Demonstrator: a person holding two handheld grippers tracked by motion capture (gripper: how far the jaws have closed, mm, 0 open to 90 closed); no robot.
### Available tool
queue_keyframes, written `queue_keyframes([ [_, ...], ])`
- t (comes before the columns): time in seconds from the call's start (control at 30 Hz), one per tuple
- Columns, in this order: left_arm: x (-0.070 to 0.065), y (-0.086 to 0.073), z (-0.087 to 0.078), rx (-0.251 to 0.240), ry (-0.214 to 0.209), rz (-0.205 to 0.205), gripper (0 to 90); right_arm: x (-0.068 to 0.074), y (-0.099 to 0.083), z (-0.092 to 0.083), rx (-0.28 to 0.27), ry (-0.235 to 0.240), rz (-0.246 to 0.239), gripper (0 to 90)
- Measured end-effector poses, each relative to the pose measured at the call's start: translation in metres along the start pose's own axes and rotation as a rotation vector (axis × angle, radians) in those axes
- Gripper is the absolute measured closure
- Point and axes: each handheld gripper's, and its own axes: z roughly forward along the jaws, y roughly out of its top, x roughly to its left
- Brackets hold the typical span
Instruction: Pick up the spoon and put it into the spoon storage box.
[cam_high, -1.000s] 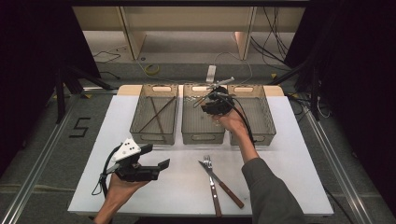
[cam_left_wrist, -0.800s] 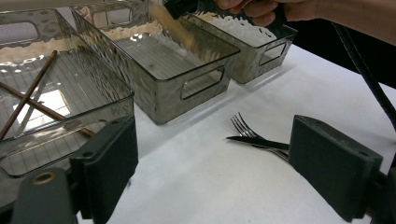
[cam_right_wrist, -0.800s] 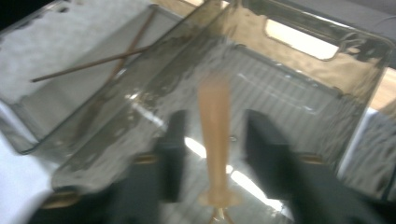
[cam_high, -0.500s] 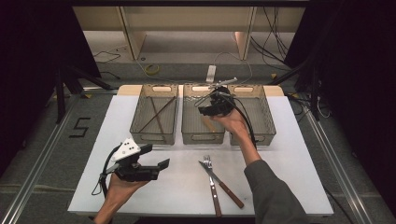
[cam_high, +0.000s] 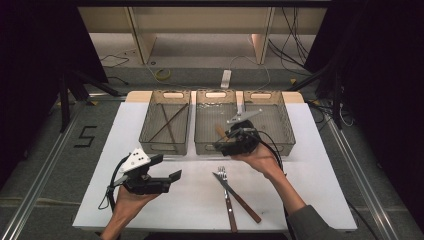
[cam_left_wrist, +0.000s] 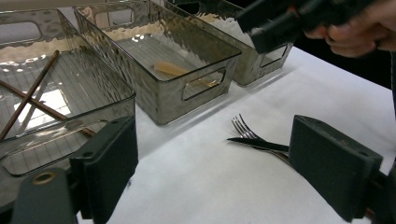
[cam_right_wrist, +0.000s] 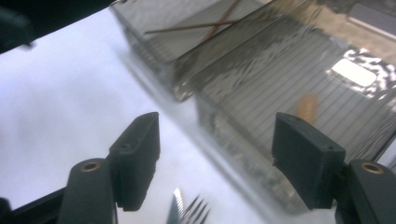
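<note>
Now: right gripper (cam_high: 225, 146) pulled back from the middle bin (cam_high: 216, 124) toward the near rim, jaws apart and empty; left gripper (cam_high: 170, 172) parked low left, jaws apart.
Fork (cam_high: 226, 192) and knife (cam_high: 239, 197) lie crossed on the white table (cam_high: 310, 175), just in front of the bins. Judged: both thin, stiff, slick metal lying flat, so pinch mid-handle across the narrow width. A second ago the right gripper was over the bin's far end; cutlery unmoved.

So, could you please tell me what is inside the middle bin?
The middle bin holds one light wooden piece on its floor. In the high view the right tool and hand cover that bin's near right corner, so anything there is hidden.
</note>
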Motion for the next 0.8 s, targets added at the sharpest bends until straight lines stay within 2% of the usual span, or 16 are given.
queue_keyframes([
  [0.27, 0.000, -0.001, 0.000, -0.002, 0.001, 0.001, 15.4, 0.020, -0.027, -0.015, -0.023, 0.052, -0.006, 32.9],
  [0.4, 0.001, -0.001, 0.000, -0.004, -0.001, 0.000, 15.4, 0.027, -0.036, -0.020, -0.015, 0.087, -0.031, 36.9],
  [0.53, 0.000, -0.001, 0.001, -0.003, -0.002, 0.003, 15.4, 0.034, -0.047, -0.022, 0.012, 0.076, -0.054, 38.4],
  [0.6, 0.000, -0.001, 0.001, 0.000, -0.004, 0.009, 15.4, 0.037, -0.052, -0.023, 0.015, 0.091, -0.050, 39.7],
  [0.8, -0.001, -0.001, 0.001, 0.003, -0.006, 0.023, 15.4, 0.047, -0.063, -0.023, 0.041, 0.114, -0.080, 44.2],
])
